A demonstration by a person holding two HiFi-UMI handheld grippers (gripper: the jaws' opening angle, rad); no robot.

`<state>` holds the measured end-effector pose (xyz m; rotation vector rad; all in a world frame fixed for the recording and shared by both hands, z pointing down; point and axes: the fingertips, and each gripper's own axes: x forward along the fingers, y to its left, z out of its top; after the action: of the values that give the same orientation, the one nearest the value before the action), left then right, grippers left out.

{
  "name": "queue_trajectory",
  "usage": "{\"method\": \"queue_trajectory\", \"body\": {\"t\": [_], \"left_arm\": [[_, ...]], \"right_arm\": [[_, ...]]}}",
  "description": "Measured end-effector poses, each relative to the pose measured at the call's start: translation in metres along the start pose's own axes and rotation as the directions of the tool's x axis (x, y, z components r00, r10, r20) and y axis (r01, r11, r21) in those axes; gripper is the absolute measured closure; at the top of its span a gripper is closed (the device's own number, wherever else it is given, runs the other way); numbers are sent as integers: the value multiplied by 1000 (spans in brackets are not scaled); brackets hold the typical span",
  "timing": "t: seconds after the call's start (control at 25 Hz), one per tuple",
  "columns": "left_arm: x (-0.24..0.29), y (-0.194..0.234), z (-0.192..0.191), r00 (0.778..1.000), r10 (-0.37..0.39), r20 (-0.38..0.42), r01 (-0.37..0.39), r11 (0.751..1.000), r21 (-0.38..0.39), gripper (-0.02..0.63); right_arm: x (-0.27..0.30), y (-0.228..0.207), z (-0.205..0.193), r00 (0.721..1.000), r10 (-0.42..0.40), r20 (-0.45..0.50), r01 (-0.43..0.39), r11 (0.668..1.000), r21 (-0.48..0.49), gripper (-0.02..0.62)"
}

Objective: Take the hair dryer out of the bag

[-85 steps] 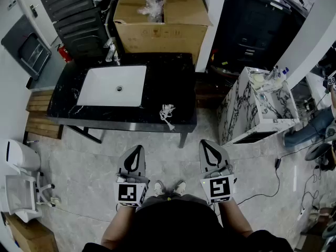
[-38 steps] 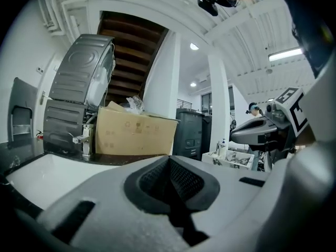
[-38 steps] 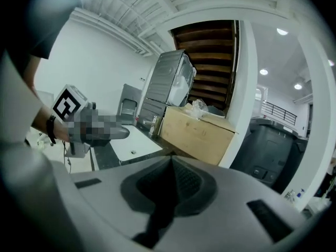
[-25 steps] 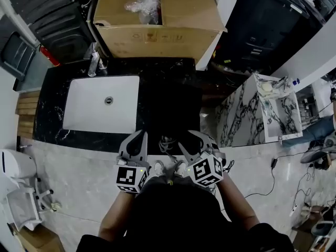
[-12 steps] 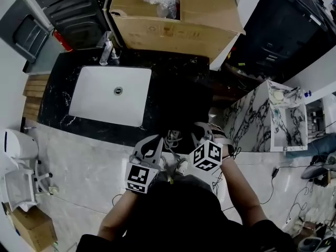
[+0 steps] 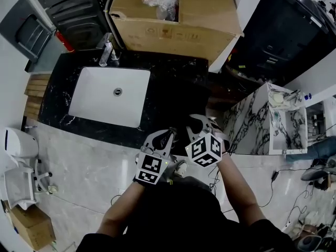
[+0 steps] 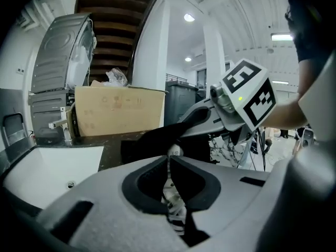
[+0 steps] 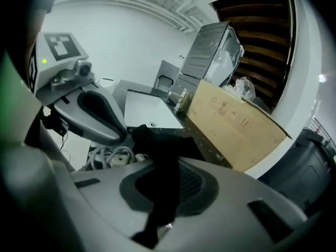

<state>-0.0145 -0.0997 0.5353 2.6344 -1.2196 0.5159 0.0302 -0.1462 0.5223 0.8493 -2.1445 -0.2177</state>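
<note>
At the worktop's (image 6: pixel 178 88) front edge the right gripper (image 8: pixel 166 160) is closing its jaws on the limp black bag (image 8: pixel 157 143) and the left gripper (image 7: pixel 169 159) pinches the white cord (image 8: pixel 110 155); the rigid hair dryer, presumably inside, needs a handle grip.

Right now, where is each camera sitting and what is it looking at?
Head view: on the person's head, looking steeply down at sink, arms, left gripper and right gripper.
Left gripper view: on the left gripper, facing along shut jaws pinching a white cord.
Right gripper view: on the right gripper, jaws closing on the black bag.
Both gripper views share the sink and cardboard box.
</note>
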Motion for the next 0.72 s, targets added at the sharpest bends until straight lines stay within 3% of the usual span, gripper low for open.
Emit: {"method": "queue_trajectory", "body": {"t": [0.24,0.32,0.72], "left_arm": [[26,1,-10,995,18,-95,-19,1000,-12,577],[38,0,-24,986,13,-168,-21,999,-44,466],[76,3,-44,944,3,-329,-40,994,-106,384]], "right_arm": [[-4,-12,10,999,-34,38,34,999,14,568],[-5,-18,14,998,-47,51,45,999,26,568],[-5,-23,27,995,-51,87,48,998,36,566]]}}
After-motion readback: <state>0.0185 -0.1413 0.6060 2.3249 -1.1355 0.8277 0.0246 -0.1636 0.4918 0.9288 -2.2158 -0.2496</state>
